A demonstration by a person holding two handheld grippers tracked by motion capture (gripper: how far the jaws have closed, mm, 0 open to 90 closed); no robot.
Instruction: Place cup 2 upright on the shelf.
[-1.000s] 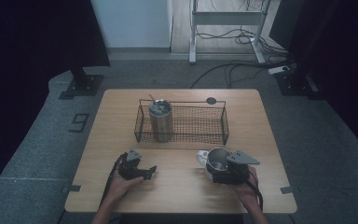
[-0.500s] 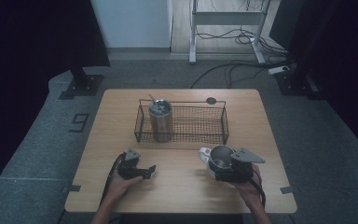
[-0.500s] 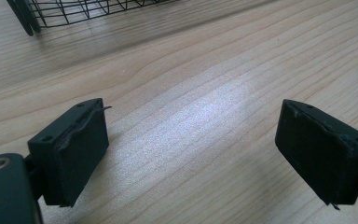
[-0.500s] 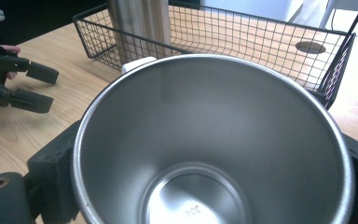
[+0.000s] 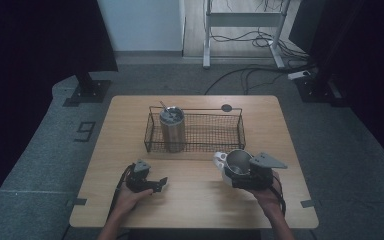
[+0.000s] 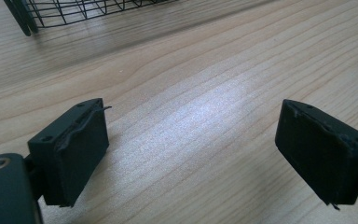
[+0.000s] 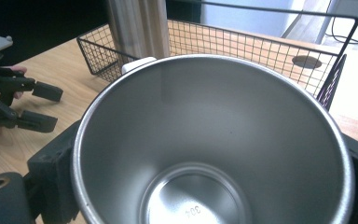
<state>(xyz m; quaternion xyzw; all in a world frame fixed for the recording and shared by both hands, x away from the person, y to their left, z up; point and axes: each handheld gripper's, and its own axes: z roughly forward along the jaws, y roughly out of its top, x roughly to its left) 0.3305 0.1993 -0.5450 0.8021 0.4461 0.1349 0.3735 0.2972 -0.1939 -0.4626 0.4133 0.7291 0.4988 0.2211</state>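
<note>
A steel cup (image 5: 237,162) with a white handle (image 5: 219,158) sits between the jaws of my right gripper (image 5: 233,173), held just above the table (image 5: 195,202) in front of the basket. In the right gripper view the cup's open mouth (image 7: 205,135) faces the camera and the black pads (image 7: 56,184) press on its sides. My left gripper (image 5: 162,184) rests low over the table at the front left. Its jaws (image 6: 191,154) stand apart, with only bare wood between them.
A black wire basket (image 5: 210,131) stands across the middle of the table, with a tall steel tumbler (image 5: 172,129) upright in its left end. A round dark cable hole (image 5: 226,107) lies behind the basket. Cables and a desk frame (image 5: 240,20) lie on the floor beyond.
My right gripper has lifted the steel cup a little off the table. The left gripper has stayed where it was.
</note>
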